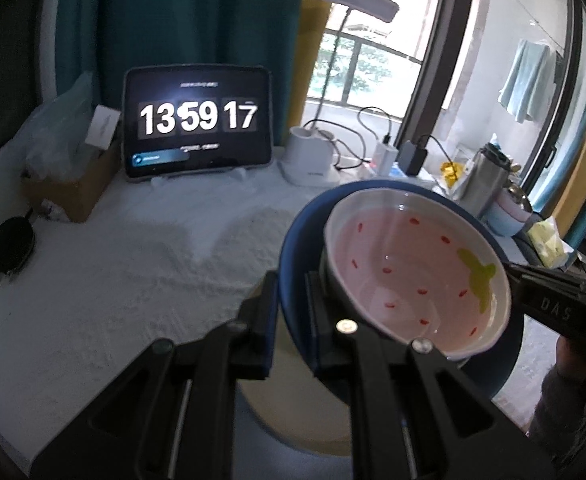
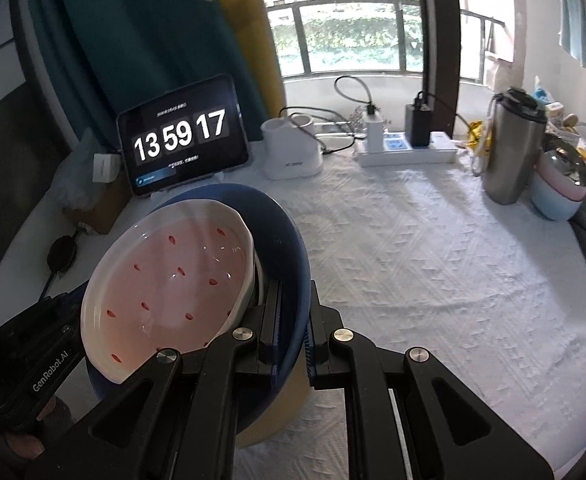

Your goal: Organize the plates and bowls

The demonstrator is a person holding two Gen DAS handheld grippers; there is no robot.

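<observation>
- Left gripper [image 1: 289,312]: jaws clamped narrow on the near-left rim of the blue bowl [image 1: 293,256], one finger outside the wall and one inside.
- Right gripper [image 2: 293,320]: jaws likewise pinched on the blue bowl's [image 2: 289,248] opposite rim; in the left wrist view its black body enters from the right edge, beyond the bowl.
- Strawberry dish [image 1: 409,268]: a pink, red-seeded dish with a white scalloped rim, nested tilted inside the blue bowl, just ahead of both sets of fingers [image 1: 267,320].
- The bowl is lifted clear of the white textured tablecloth [image 2: 433,272]; a pale cream object [image 1: 293,420] lies below it, its identity unclear.
- Ahead of the left gripper: a tablet [image 1: 197,122] showing a clock, propped at the table's far edge; a cardboard box [image 1: 73,188] beyond and to its left.
- Ahead of the right gripper: a white lamp base [image 2: 291,152], a power strip [image 2: 407,150] with chargers and cables, and, further right, a steel flask [image 2: 513,148] beside stacked pastel bowls [image 2: 557,188].
- The cloth directly ahead of the right gripper is open; obstacles stand only along the far and right margins.
- A black round pad [image 1: 13,244] with a cable lies far left of the left gripper.
</observation>
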